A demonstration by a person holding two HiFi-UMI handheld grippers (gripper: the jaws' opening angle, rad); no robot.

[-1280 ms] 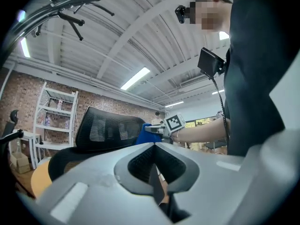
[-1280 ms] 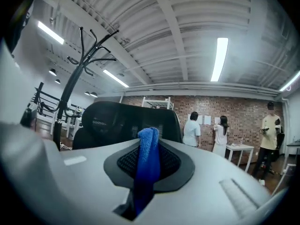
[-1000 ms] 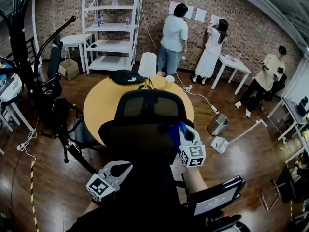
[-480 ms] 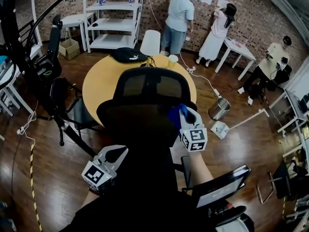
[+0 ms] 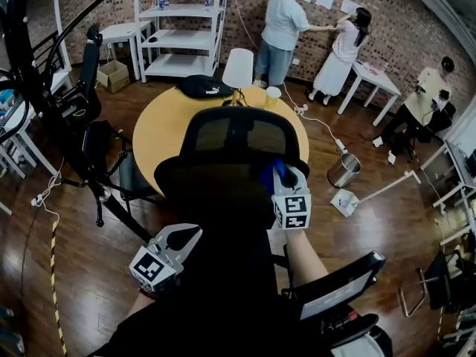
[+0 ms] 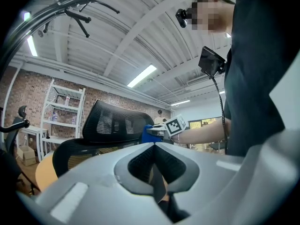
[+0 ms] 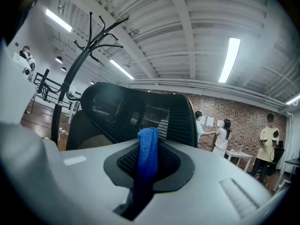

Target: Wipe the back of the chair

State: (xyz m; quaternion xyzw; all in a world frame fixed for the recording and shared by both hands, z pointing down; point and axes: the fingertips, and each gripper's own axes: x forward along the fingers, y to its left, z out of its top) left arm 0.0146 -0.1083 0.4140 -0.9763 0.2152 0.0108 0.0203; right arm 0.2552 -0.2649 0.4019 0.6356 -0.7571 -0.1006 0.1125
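The right gripper [image 5: 282, 175], jaws pinching a blue cloth [image 5: 269, 174], holds it at the chair back [image 5: 234, 136] for wiping; the left gripper [image 5: 181, 238], jaws closed and empty, waits behind the chair.

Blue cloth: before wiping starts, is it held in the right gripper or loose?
Held: the blue cloth sticks up, pinched in the shut right gripper.

I count one blue cloth [image 5: 269, 174], one round table [image 5: 160, 141], one lamp [image 5: 238, 67], one cup [image 5: 273, 94]. Three people [image 5: 285, 24] [image 5: 346, 47] [image 5: 425, 95] are far off.
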